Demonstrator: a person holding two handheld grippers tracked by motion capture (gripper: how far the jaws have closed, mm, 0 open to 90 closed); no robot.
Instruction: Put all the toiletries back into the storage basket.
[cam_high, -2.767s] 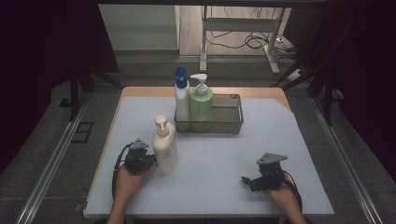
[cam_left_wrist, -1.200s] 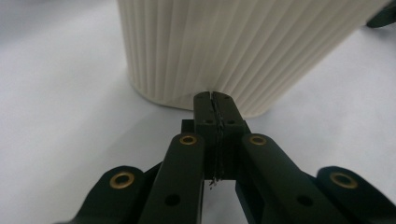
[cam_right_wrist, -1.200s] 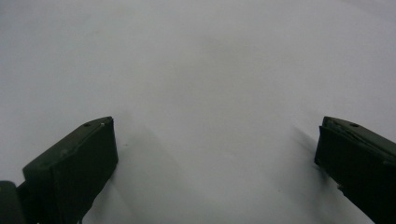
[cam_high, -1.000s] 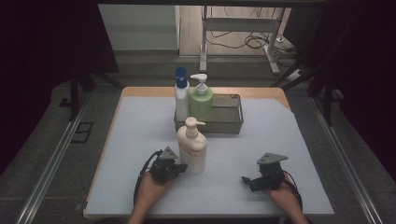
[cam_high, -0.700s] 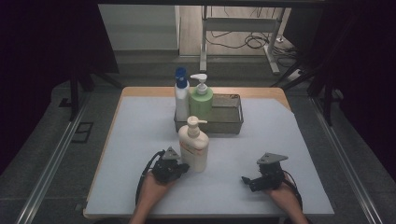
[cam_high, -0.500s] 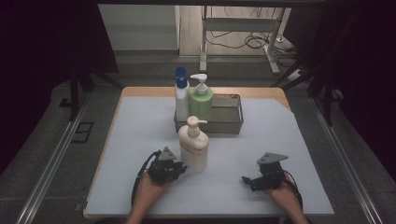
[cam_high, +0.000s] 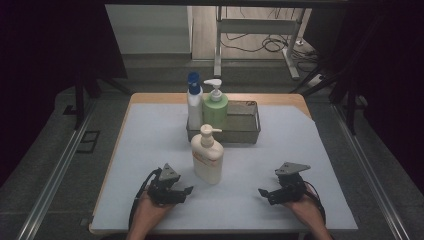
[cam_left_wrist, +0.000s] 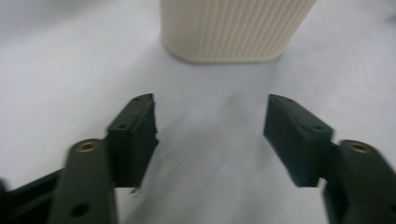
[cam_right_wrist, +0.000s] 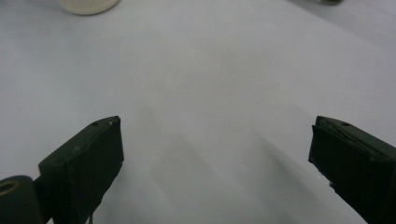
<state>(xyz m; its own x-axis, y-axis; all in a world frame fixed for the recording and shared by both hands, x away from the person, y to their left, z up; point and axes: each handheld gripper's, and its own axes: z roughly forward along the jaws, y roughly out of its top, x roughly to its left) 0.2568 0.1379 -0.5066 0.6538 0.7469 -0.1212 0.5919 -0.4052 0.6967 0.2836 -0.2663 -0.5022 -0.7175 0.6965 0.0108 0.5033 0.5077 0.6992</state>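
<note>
1. Three pump bottles: two stand in one wire basket, one cream bottle stands alone on the bench.
2. An orange label is on the cream bottle; its writing cannot be read.
3. The left tongs have just been opening, nothing between them; the cream bottle stands just ahead, apart. The right tongs are released, well apart.

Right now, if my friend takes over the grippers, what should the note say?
Left gripper: jaws have just been opening, nothing between them, close to the cream pump bottle.
Right gripper: open, empty, low over the white mat.
Bottle: upright on the mat, in front of the wire basket, which holds a blue-capped bottle and a green pump bottle.
Done: bottle let go.
Left: probably putting it in the basket.
</note>
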